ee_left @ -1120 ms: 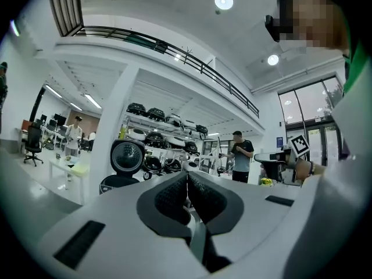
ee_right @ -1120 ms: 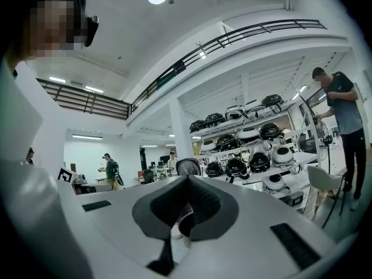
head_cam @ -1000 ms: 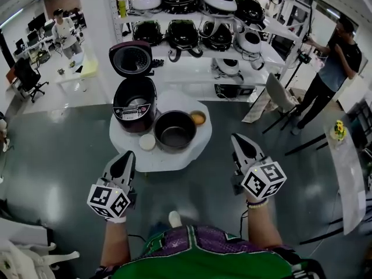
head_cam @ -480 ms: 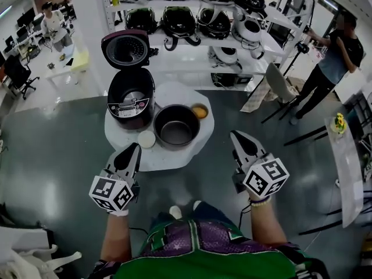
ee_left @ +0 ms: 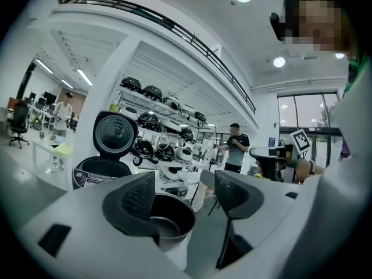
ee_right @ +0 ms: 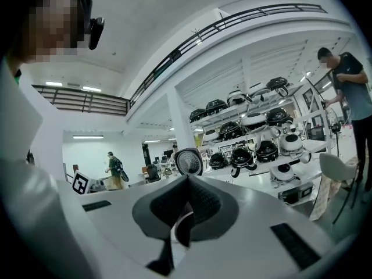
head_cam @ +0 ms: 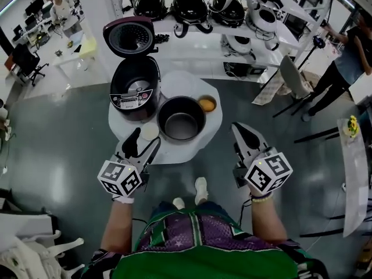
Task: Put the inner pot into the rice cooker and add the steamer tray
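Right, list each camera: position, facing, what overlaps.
Head view: on the head, facing steeply down at the table; torso, forearms, left tongs, right tongs show.
Left gripper view: on the left tongs, facing the inner pot; its just-opened jaws show, nothing held.
Right gripper view: on the right tongs, facing the shelves; its shut jaws show.
Shared: rice cooker lid, all three.

I work in a lab-like test hall, where white shelving (head_cam: 195,46) carries rows of rice cookers (head_cam: 190,7), office desks (head_cam: 49,31) hold monitors (head_cam: 35,7), and grey floor (head_cam: 64,150) gleams.
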